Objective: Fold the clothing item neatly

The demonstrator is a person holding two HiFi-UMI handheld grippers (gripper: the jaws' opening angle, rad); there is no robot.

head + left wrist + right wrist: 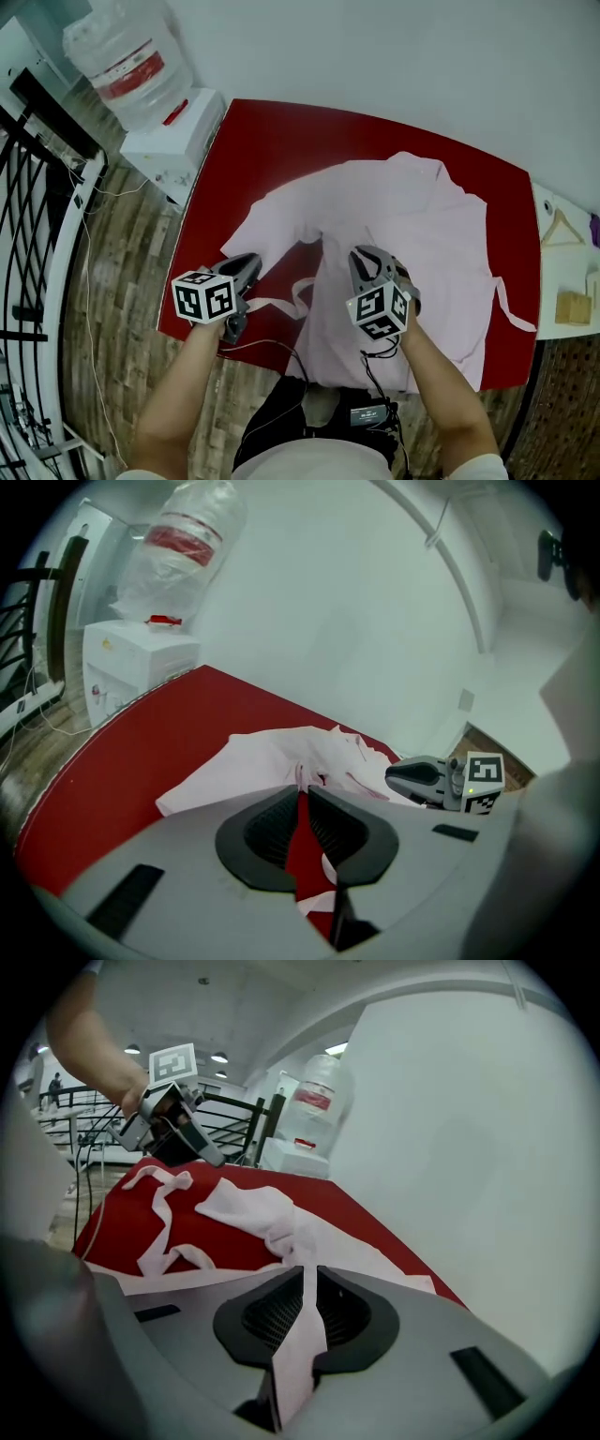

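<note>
A pale pink garment [412, 225] with long tie straps lies spread on the red table [272, 141]. My left gripper [251, 266] is at the garment's near-left sleeve edge. In the left gripper view the cloth [272, 757] bunches up into the shut jaws of that gripper [302, 789]. My right gripper [364, 259] sits over the garment's near middle. In the right gripper view a strip of pink cloth [302, 1335] runs between the shut jaws of that gripper [307, 1274]. One loose strap [291, 302] curls on the table between the two grippers.
A white water dispenser [173, 141] with its bottle [127, 56] stands at the table's far-left corner. A black railing [28, 234] runs along the left. To the right, a white surface holds a wooden hanger [562, 230] and a wooden block [572, 307]. Another strap [514, 309] trails near the right edge.
</note>
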